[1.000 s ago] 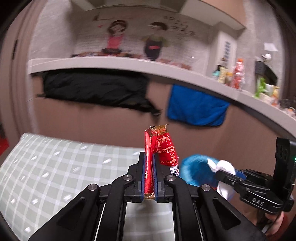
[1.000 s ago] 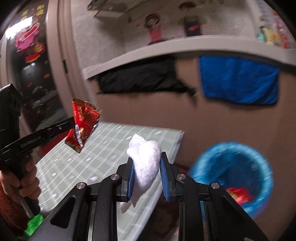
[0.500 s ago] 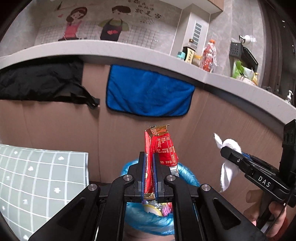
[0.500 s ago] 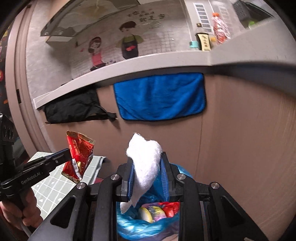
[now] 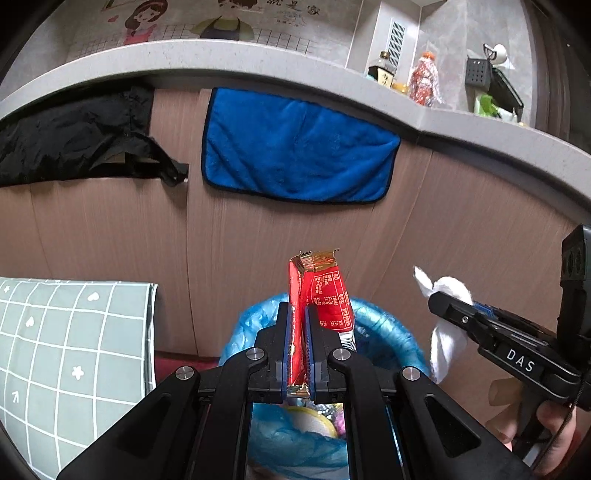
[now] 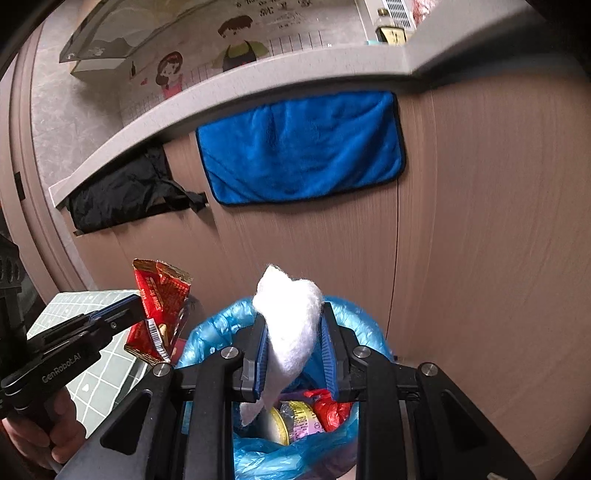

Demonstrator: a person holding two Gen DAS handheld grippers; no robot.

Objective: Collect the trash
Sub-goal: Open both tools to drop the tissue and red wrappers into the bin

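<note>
Above a round bin lined with blue plastic [image 6: 207, 332], already holding trash: left gripper [image 5: 299, 332] clamped on a crinkled red foil snack wrapper [image 5: 325, 295]; right gripper [image 6: 291, 339] clamped on a crumpled white tissue wad [image 6: 291, 317].

"DAS" is printed in white on the right gripper [image 5: 448, 308]. "GenRobot.AI" is printed on the side of the left gripper [image 6: 138, 314]. Small white print and a barcode are carried by the red wrapper [image 6: 159, 314], too fine to be read. Characters on the wall poster [image 5: 221, 18] cannot be made out.
</note>
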